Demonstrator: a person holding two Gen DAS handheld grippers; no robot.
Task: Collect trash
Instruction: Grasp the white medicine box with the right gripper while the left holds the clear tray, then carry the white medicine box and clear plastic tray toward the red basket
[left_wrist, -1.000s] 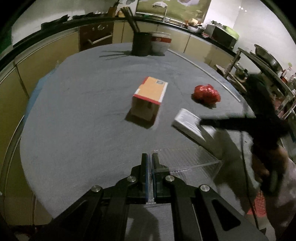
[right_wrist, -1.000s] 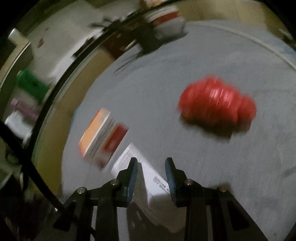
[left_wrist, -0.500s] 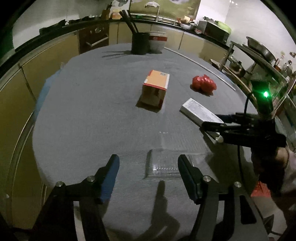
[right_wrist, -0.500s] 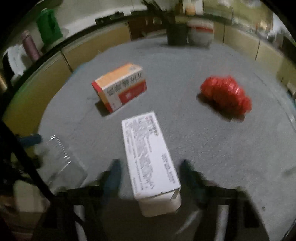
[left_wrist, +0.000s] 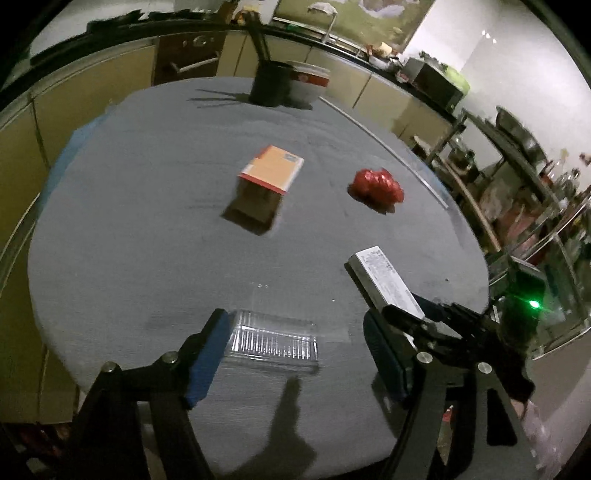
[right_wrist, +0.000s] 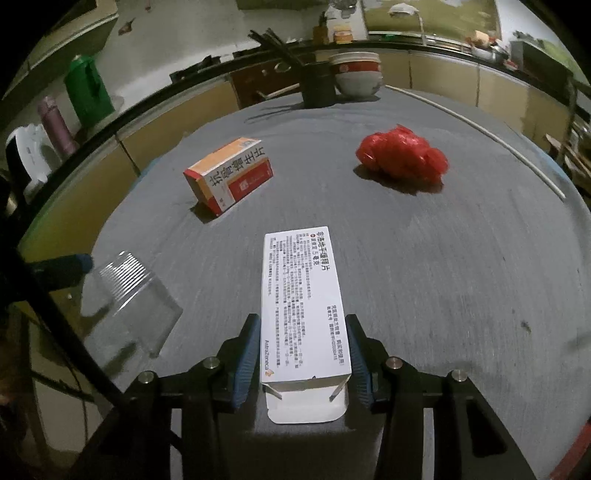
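On the grey round table (left_wrist: 147, 206) lie a clear plastic tray (left_wrist: 273, 341), a white medicine box (right_wrist: 301, 295), an orange-and-red box (left_wrist: 271, 173) and a crumpled red bag (left_wrist: 376, 186). My left gripper (left_wrist: 299, 354) is open, its fingers on either side of the clear tray at the near edge. My right gripper (right_wrist: 301, 358) is open with the near end of the white box between its blue pads, a small gap on each side. The right gripper also shows in the left wrist view (left_wrist: 424, 317). The clear tray shows in the right wrist view (right_wrist: 125, 291).
A black cup with chopsticks (left_wrist: 269, 85) and a white-and-red bowl (left_wrist: 308, 79) stand at the table's far edge. Kitchen cabinets (left_wrist: 92, 99) ring the back. A metal rack (left_wrist: 535, 206) stands to the right. A thin white stick (right_wrist: 480, 125) lies along the right rim.
My left gripper let go of the clear tray and opened wide; the tray now lies flat on the table. My right gripper opened and moved around the white box's near end.
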